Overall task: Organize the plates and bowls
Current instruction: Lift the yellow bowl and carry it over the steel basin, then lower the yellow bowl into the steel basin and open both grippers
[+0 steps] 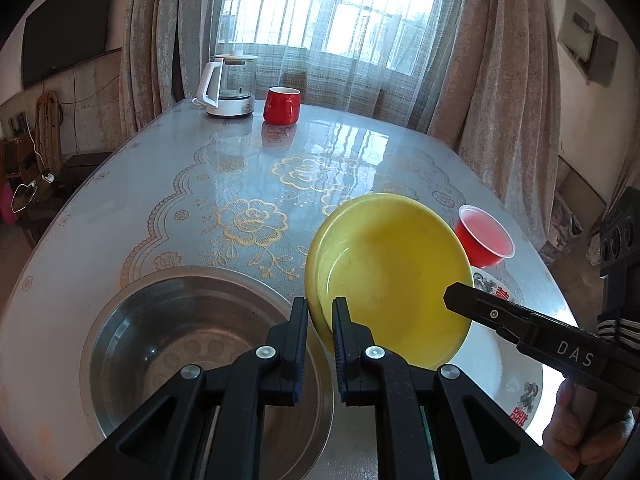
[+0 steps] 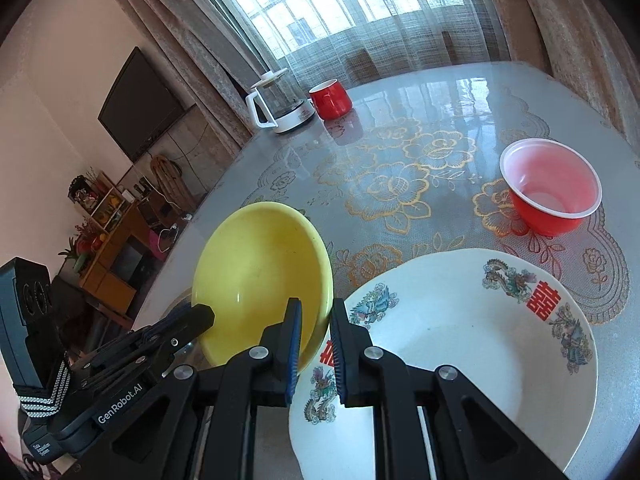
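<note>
A yellow bowl hangs tilted above the table, held by both grippers. My left gripper is shut on its left rim, and my right gripper is shut on the opposite rim. The right gripper's finger reaches in from the right in the left wrist view. Below the bowl on the left lies a steel basin. On the right lies a white plate with dragon and red character decoration. A red plastic bowl stands beyond the plate.
The round table has a glossy cover with gold flowers. At its far side stand a glass kettle and a red mug. Curtains and a window lie behind. A hand holds the right gripper.
</note>
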